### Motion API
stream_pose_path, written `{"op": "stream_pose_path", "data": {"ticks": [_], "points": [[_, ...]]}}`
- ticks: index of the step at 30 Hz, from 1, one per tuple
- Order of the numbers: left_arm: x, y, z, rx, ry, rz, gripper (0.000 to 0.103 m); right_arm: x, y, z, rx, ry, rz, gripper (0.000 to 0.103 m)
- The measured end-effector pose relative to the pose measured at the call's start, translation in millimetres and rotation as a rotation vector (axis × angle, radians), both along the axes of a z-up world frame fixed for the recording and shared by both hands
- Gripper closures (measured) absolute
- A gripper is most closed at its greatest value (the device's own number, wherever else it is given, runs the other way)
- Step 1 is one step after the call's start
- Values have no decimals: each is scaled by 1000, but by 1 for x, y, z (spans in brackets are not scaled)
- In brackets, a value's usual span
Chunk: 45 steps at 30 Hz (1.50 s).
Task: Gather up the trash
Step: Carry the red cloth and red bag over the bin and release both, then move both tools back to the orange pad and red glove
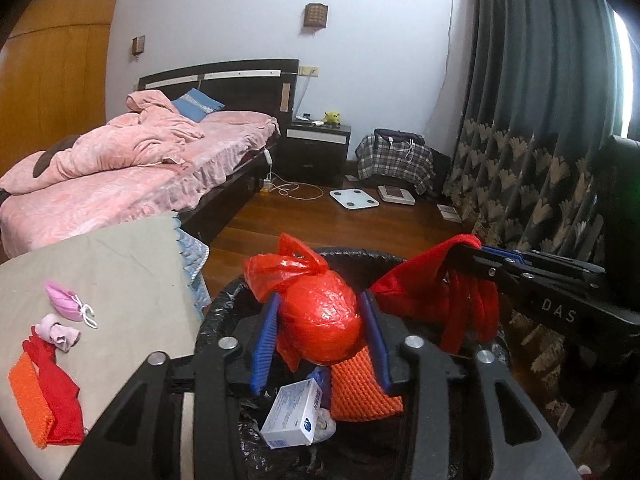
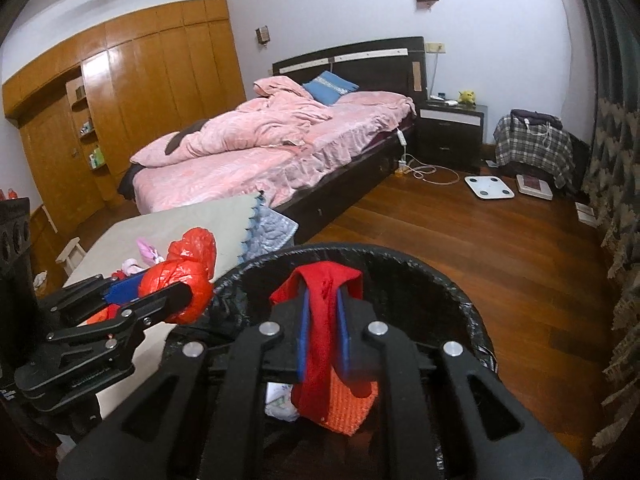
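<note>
A knotted red plastic bag (image 1: pixel 318 324) sits between the blue pads of my left gripper (image 1: pixel 320 304), which is shut on it above a black-lined trash bin (image 1: pixel 360 254). The right wrist view shows the same bag (image 2: pixel 180 276) at the left, over the bin's edge. My right gripper (image 2: pixel 323 300) is shut on a red cloth (image 2: pixel 320 344), which hangs down into the bin (image 2: pixel 400 260). From the left wrist view the cloth (image 1: pixel 424 292) dangles off the right gripper (image 1: pixel 476 256). A white box (image 1: pixel 292 416) and an orange knitted cloth (image 1: pixel 360 392) lie inside the bin.
Left of the bin, a grey-covered table (image 1: pixel 120 264) carries a pink mask (image 1: pixel 64 300), a pink sock (image 1: pixel 60 332), a red cloth (image 1: pixel 60 396) and an orange cloth (image 1: pixel 28 396). A bed (image 2: pixel 260 152) stands behind it. Curtains (image 1: pixel 520 140) hang at the right, beside wooden floor (image 2: pixel 460 232).
</note>
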<state>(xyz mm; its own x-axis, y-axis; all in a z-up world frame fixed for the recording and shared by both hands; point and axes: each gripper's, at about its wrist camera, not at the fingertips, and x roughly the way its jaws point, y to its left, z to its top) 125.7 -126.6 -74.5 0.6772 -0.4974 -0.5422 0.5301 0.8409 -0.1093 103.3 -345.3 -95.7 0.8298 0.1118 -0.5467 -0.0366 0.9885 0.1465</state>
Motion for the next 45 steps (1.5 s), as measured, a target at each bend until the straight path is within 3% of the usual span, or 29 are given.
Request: {"op": "stream_pose_path", "data": {"ticks": [2, 9, 13, 14, 22, 37, 45], "points": [[0, 1, -2, -2, 7, -3, 51, 0, -3, -2, -3, 11, -15, 71], [-1, 13, -3, 2, 6, 34, 36, 0, -10, -7, -12, 30, -42, 45], [0, 31, 0, 6, -12, 87, 20, -1, -7, -4, -20, 12, -64, 13], [-1, 38, 2, 5, -15, 104, 17, -1, -5, -2, -22, 5, -68, 11], [-1, 90, 10, 13, -46, 244, 7, 6, 25, 3, -10, -30, -17, 6], [-12, 208, -3, 82, -53, 514, 7, 40, 141, 5, -9, -68, 196, 6], [-12, 266, -21, 99, -18, 640, 7, 56, 196, -4, -15, -79, 287, 6]]}}
